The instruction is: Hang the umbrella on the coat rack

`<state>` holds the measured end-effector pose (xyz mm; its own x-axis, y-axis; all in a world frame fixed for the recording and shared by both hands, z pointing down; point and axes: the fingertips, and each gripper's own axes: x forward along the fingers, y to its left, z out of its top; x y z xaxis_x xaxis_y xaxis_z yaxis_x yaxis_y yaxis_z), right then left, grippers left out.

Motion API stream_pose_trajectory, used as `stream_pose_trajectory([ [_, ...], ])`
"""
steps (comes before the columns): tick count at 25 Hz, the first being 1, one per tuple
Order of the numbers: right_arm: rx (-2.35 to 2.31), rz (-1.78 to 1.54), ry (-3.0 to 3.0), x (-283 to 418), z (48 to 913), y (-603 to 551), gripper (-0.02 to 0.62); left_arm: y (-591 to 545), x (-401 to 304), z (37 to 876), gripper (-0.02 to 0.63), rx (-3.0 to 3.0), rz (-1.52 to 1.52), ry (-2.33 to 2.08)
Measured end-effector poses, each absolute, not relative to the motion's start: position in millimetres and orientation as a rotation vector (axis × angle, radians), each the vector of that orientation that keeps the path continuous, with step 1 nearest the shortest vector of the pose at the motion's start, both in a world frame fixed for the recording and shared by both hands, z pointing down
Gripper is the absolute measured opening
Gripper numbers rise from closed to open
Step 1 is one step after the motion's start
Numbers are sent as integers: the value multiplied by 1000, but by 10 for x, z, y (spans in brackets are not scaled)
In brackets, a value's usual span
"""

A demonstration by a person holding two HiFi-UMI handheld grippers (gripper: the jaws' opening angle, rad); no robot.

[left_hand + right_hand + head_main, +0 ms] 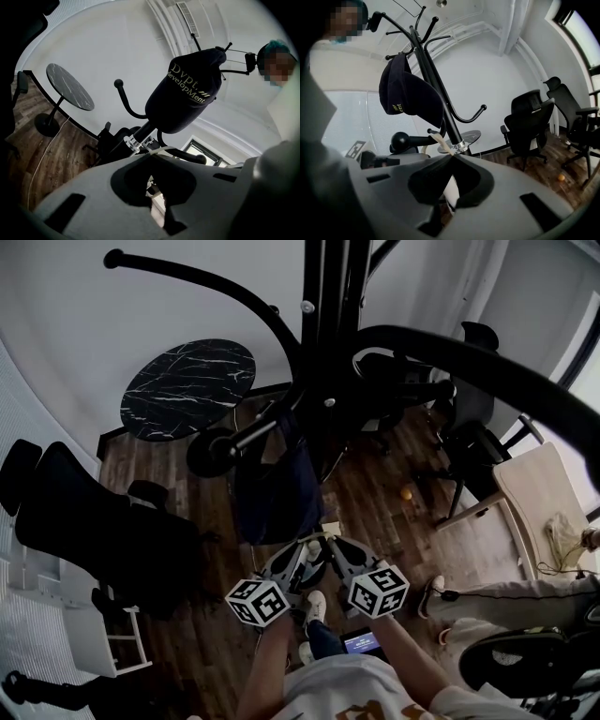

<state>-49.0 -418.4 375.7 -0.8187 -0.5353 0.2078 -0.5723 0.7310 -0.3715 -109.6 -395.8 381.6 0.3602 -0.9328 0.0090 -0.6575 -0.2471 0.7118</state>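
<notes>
1. Head view: we see the left gripper (pixel 298 557) and the right gripper (pixel 339 554) side by side, tips nearly touching. The dark umbrella (pixel 277 495) is just beyond the fingertips. The black coat rack (pixel 323 352) pole stands right behind it. One ball-ended rack arm (pixel 211 452) is past the left fingers, over the umbrella. The round marble table (pixel 187 388) is well beyond the fingers and to their left. Black office chairs (pixel 84 521) sit far off the left gripper's outer side.
2. Left gripper view: the left gripper (pixel 152 152) has its fingers (pixel 93 187) closed at the tips, pinching a thin cream strap (pixel 161 149). The strap runs off to the right of the tips. The umbrella (pixel 187 91), folded with pale lettering on it, is above and just beyond the fingertips. It covers part of the coat rack (pixel 140 133) pole. The marble table (pixel 70 86) is far ahead, left of the fingers.
3. Right gripper view: the right gripper (pixel 452 155) also has its fingers (pixel 497 187) closed at the tips on the cream strap (pixel 439 140). The strap leads up and left from the tips. The umbrella (pixel 408 93) is above the fingers and left of them, against the coat rack (pixel 436 89). The ball-ended arm (pixel 400 139) is just left of the tips, level with the strap. The office chairs (pixel 529 124) are well ahead, right of the fingers.
4. We can't tell from any view whether the strap is looped over a rack arm.
</notes>
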Motion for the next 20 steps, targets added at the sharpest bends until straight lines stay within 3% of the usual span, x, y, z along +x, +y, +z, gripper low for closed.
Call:
stream_pose_trajectory([
  [20, 828, 731, -2846, -686, 3835, -4337, 12, -4157, -1116, 4026, 20, 1953, -502, -1387],
])
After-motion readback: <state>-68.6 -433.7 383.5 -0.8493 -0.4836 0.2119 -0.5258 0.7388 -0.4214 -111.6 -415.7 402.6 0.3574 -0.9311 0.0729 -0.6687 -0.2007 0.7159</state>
